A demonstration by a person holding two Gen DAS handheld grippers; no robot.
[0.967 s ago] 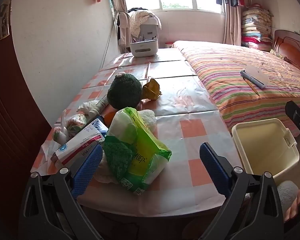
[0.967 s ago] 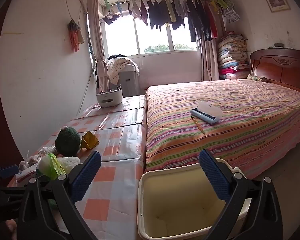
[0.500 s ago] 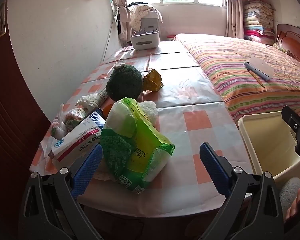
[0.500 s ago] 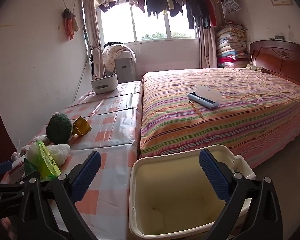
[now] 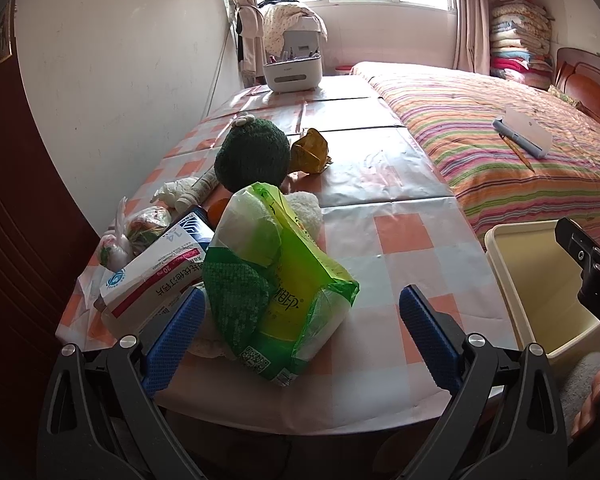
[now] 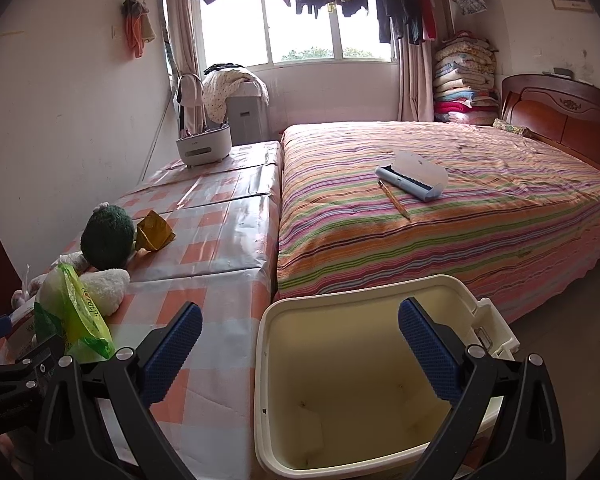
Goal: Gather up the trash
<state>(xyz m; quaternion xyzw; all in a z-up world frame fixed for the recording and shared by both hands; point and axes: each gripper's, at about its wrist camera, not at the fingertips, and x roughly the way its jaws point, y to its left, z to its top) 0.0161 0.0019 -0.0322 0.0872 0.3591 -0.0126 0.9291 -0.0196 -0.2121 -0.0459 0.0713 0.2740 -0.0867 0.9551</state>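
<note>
- Left gripper (image 5: 300,328), black frame with blue ribbed pads, jaws spread wide and holding nothing, level over the near table edge; left pad just beside the green bag.
- Right gripper (image 6: 300,344), same build, also released, angled down over the cream plastic bin (image 6: 268,360); fingertips of a hand (image 5: 596,392) show at 4 o'clock in the left view.
- Crinkled green-and-yellow plastic bag (image 5: 288,280) dead ahead of the left gripper; printed characters and a QR code on it, too warped to read.
- White carton with red band (image 5: 156,276) at 9 o'clock, touching the bag; "20" and "14" legible.
- Checked orange-and-white tablecloth (image 5: 400,240) under all of it.
- Behind the bag: dark green knitted plush ball (image 5: 252,156), crumpled gold wrapper (image 5: 310,152) at 12 o'clock.
- Far: white countertop appliance (image 5: 292,72), striped bedspread (image 6: 440,208) at 2 o'clock.
</note>
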